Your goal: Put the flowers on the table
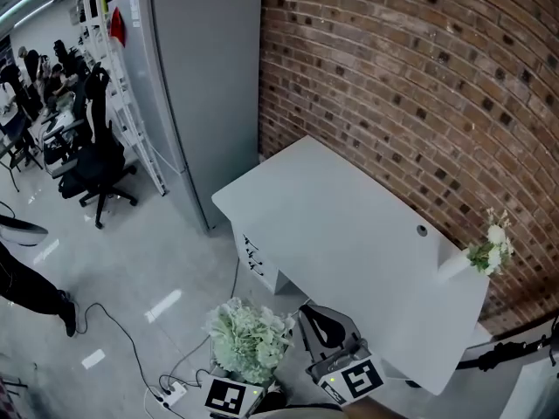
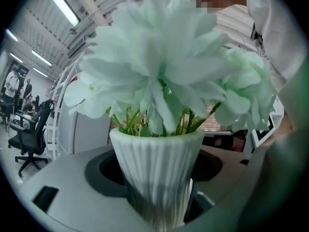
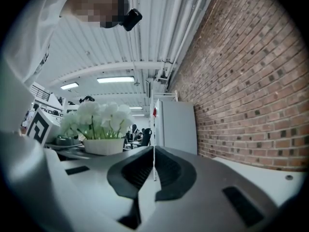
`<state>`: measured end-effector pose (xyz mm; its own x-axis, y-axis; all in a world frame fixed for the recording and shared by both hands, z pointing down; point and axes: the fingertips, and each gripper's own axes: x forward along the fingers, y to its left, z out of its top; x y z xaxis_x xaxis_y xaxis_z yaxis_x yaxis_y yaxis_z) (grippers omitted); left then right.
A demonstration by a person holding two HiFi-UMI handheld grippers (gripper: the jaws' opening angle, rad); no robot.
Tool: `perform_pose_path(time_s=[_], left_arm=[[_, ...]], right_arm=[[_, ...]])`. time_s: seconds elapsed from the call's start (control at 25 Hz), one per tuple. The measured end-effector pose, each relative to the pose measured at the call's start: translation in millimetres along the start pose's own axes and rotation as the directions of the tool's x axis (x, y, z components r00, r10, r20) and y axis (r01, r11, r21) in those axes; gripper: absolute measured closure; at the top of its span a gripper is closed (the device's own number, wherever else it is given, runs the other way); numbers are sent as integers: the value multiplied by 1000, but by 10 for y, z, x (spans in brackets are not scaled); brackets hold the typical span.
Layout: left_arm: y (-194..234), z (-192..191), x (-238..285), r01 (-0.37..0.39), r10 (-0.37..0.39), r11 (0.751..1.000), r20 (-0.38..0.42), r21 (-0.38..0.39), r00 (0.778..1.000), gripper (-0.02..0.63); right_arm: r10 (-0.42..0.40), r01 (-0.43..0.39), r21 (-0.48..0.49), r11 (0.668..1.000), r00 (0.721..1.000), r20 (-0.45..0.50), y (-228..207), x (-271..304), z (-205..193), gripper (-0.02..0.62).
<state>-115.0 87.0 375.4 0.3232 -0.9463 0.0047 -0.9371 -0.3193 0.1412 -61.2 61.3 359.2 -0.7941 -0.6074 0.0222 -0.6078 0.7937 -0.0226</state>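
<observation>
Now | flower pot (image 2: 155, 166) gripped between left gripper (image 2: 157, 197) jaws

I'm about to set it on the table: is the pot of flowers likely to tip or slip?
Probably top-heavy: the flowers spread far wider than the pot, which narrows downward, so a nudge might tip it. Its ribbed sides likely resist slipping. The blooms look soft and would probably flop or crush if pushed.
</observation>
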Motion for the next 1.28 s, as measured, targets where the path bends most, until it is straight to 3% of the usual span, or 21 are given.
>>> perform_pose_path(time_s=[0.68,1.28], left_arm=[[150,19,69,48,-48,999,3,-26,999,253],[221,108,850,32,-32,999,-1,2,999,253]], right_arm=[[-70,70,5,998,997,-15,-137,219,1,575],[-58,57,19,998,998,14,-870,512,66,575]])
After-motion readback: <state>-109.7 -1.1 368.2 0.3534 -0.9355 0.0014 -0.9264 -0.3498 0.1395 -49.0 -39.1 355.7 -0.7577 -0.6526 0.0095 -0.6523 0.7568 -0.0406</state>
